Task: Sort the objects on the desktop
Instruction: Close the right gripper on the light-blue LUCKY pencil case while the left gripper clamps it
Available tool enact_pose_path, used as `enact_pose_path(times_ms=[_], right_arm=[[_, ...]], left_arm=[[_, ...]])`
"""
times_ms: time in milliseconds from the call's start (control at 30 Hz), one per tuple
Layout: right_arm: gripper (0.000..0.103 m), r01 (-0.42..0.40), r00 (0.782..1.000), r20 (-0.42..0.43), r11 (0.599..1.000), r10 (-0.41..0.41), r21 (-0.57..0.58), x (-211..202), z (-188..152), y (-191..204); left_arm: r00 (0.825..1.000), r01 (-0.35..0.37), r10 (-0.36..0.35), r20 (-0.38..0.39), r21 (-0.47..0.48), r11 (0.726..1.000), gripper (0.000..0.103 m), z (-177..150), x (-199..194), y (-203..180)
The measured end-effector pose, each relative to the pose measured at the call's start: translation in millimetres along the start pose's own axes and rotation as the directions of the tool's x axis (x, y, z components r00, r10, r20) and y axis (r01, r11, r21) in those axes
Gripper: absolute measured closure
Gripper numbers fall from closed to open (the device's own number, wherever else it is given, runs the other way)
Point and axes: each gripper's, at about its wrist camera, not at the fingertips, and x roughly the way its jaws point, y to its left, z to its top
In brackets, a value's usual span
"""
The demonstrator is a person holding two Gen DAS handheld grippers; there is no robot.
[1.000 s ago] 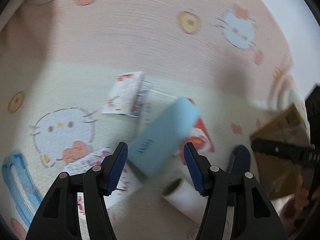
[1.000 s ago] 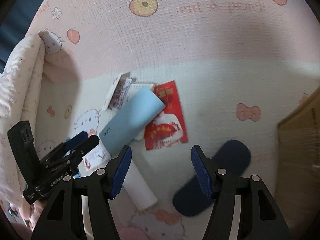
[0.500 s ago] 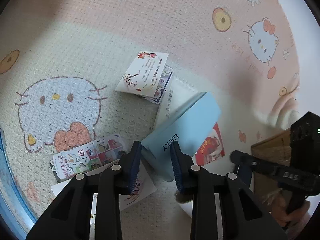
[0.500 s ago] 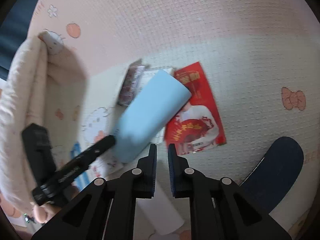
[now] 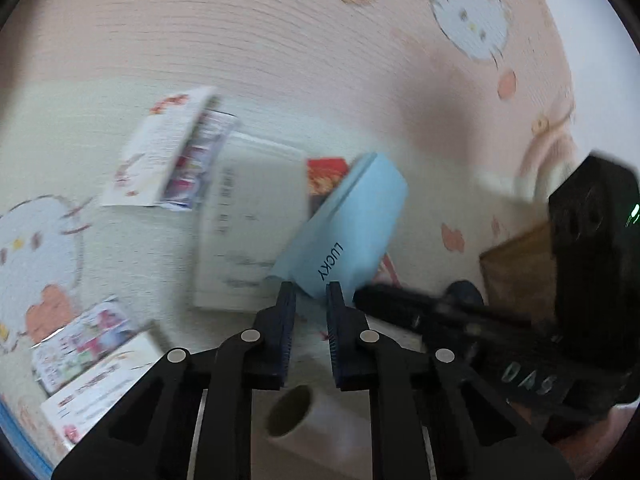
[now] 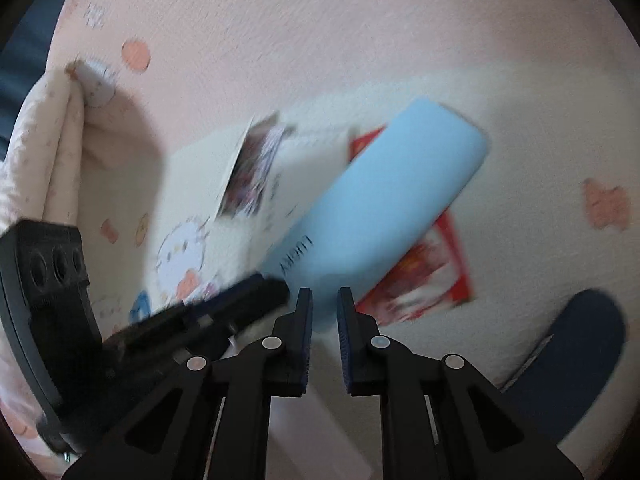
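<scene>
We are pinching the near end of the blue box (image 5: 352, 232) with both tongs at once. The left tongs (image 5: 311, 294) are narrowed onto the corner by the word LUCKY, and the right tongs (image 6: 324, 300) are narrowed onto the same end just beside them, so each is holding only a small edge. The box is tilting up off the pile, its far end pointing away over the red packet (image 6: 424, 280) and the white booklet (image 5: 248, 224).

To do this step well, we judge that we should be moving the 2 tongs together, at the same speed, so the box is not twisting out of such a shallow grip. Keeping it low while carrying it would limit any drop.

Further out, picture cards (image 5: 172, 152) are lying beyond the booklet, more leaflets (image 5: 88, 344) are sitting at the left, a white tube (image 5: 304, 416) is lying under the left tongs, and a dark blue case (image 6: 568, 360) is resting at the right, all on the patterned cloth (image 6: 360, 40) over the counter.
</scene>
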Motion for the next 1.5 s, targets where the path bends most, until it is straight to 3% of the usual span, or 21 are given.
enact_pose_path(times_ms=[100, 167, 300, 400, 467, 500, 533, 600, 767, 867, 933, 1067, 1133, 1200, 1300, 1500], right_arm=[[0.092, 0.031, 0.999, 0.021, 0.999, -0.032, 0.024, -10, 5, -15], [0.092, 0.042, 0.999, 0.016, 0.997, -0.043, 0.059, -11, 5, -27], [0.092, 0.049, 0.999, -0.007, 0.991, -0.049, 0.128, -8, 6, -48], [0.090, 0.066, 0.998, -0.010, 0.983, -0.065, 0.172, -11, 3, -54], [0.082, 0.050, 0.999, -0.005, 0.982, -0.050, 0.181, -13, 0, -55], [0.070, 0.049, 0.999, -0.005, 0.983, -0.049, 0.178, -15, -2, -55], [0.058, 0.049, 0.999, -0.004, 0.984, -0.049, 0.172, -15, -3, -54], [0.052, 0.059, 0.998, 0.009, 0.985, -0.061, 0.160, -14, -2, -52], [0.052, 0.051, 0.998, 0.013, 0.978, -0.054, 0.200, -9, 8, -59], [0.052, 0.034, 0.999, 0.020, 0.969, -0.040, 0.245, -6, 14, -67], [0.052, 0.021, 1.000, 0.012, 0.960, -0.026, 0.278, -3, 16, -74], [0.058, 0.001, 0.999, 0.050, 0.968, -0.014, 0.251, -4, 14, -71], [0.069, -0.028, 0.999, 0.048, 0.972, 0.017, 0.233, 0, 12, -68], [0.069, -0.033, 0.999, 0.050, 0.973, 0.022, 0.229, 2, 10, -65], [0.069, -0.061, 0.998, 0.013, 0.968, 0.059, 0.244, 4, 8, -64], [0.069, -0.003, 1.000, -0.016, 0.981, 0.006, 0.196, -4, -6, -58]], left_arm=[[0.995, 0.083, -0.085, -0.054, -0.022, 0.996, 0.087, -6, 11, -5], [0.993, 0.097, -0.098, -0.070, -0.015, 0.995, 0.087, -10, 14, -8], [0.992, 0.081, -0.075, -0.098, 0.052, 0.995, 0.087, -15, 17, -21], [0.997, -0.005, 0.013, -0.071, 0.105, 0.994, 0.087, -17, 7, -23], [0.998, -0.055, 0.059, -0.028, 0.124, 0.991, 0.082, -17, -4, -20], [0.998, -0.066, 0.067, -0.005, 0.119, 0.991, 0.074, -16, -10, -17], [0.998, -0.068, 0.066, 0.017, 0.108, 0.992, 0.057, -13, -15, -14], [0.997, -0.044, 0.039, 0.061, 0.085, 0.995, 0.042, -6, -21, -9], [0.995, 0.031, -0.033, 0.091, 0.025, 0.999, 0.042, 18, -11, 3], [0.998, 0.028, -0.028, 0.050, -0.003, 1.000, 0.045, 23, 6, 5], [0.999, 0.027, -0.027, 0.043, 0.010, 1.000, 0.071, 20, 9, 1], [0.999, 0.032, -0.034, 0.039, 0.053, 0.998, 0.086, 14, 14, -11], [0.999, 0.039, -0.040, 0.017, 0.049, 0.998, 0.088, 13, 16, -12], [0.999, 0.028, -0.029, 0.020, 0.058, 0.998, 0.088, 10, 15, -15], [0.998, 0.066, -0.065, -0.024, 0.049, 0.997, 0.088, 3, 19, -19], [0.997, 0.054, -0.049, -0.051, 0.096, 0.994, 0.088, -20, 16, -38]])
